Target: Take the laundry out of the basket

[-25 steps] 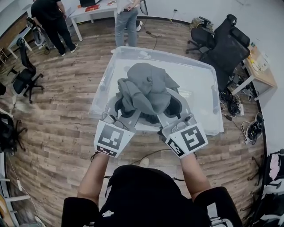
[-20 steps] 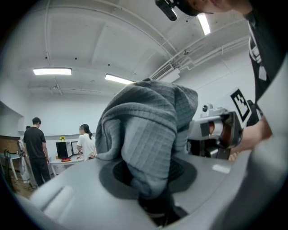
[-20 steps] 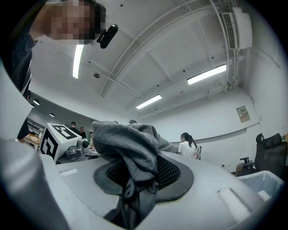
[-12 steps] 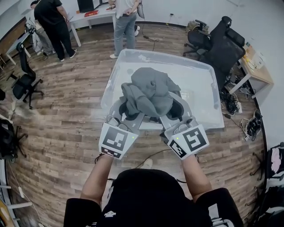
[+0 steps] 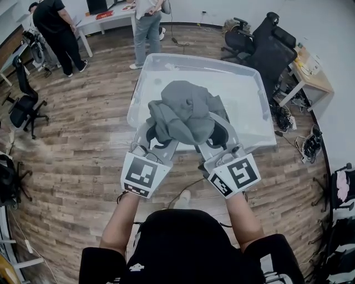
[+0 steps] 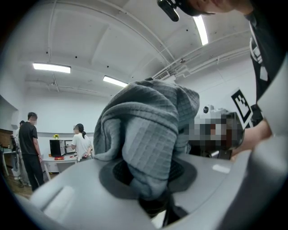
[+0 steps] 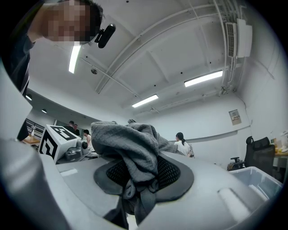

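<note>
As the grey garment [image 5: 183, 111] hangs over the basket [image 5: 250, 83], left gripper [image 5: 156, 141] and right gripper [image 5: 217, 141] both clench it.

Wood-plank floor [image 5: 72, 161] stretching across room. Person in black [image 5: 52, 28] and person in jeans [image 5: 147, 25] standing at white table [image 5: 105, 16] at far end. Black office chairs [image 5: 266, 47] sitting clustered at upper right, beside wooden desk [image 5: 313, 75]. Another chair [image 5: 25, 102] standing alone at left. Cables [image 5: 285, 119] lying tangled on floor near desk. Ceiling light strips [image 6: 51, 68] glowing overhead.
</note>
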{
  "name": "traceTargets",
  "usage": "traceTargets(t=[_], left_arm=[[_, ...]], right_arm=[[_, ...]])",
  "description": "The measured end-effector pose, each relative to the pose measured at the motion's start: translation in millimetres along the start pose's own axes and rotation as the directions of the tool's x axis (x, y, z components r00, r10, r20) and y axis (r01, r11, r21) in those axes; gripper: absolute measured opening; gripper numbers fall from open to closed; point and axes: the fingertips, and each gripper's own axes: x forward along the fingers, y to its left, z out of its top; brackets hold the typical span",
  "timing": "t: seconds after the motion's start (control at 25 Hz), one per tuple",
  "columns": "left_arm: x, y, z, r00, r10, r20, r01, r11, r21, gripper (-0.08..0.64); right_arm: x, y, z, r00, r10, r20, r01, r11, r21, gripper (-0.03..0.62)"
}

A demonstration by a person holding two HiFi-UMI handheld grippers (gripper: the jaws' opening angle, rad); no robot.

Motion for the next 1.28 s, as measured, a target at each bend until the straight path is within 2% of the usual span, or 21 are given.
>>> traceTargets(t=[0.56,0.92,1.28], left_arm=[[-66,-37,3,0.999,-0.036,0.035,0.037,0.999,-0.028,0.115],[-93,-54,3,0.997,-0.061,0.037,0.062,0.997,-0.04,0.115],[-107,-70,4,0.999,-0.043,0.029,0.044,0.997,-0.062,0.115]], right_arm=[[-47,61,5,0.999,-0.036,-0.014,0.036,0.999,0.007,0.127],[-69,86,7,0.998,-0.052,-0.022,0.053,0.998,0.021,0.127],[-86,96,7,0.999,-0.032,-0.033,0.034,0.998,0.046,0.129]])
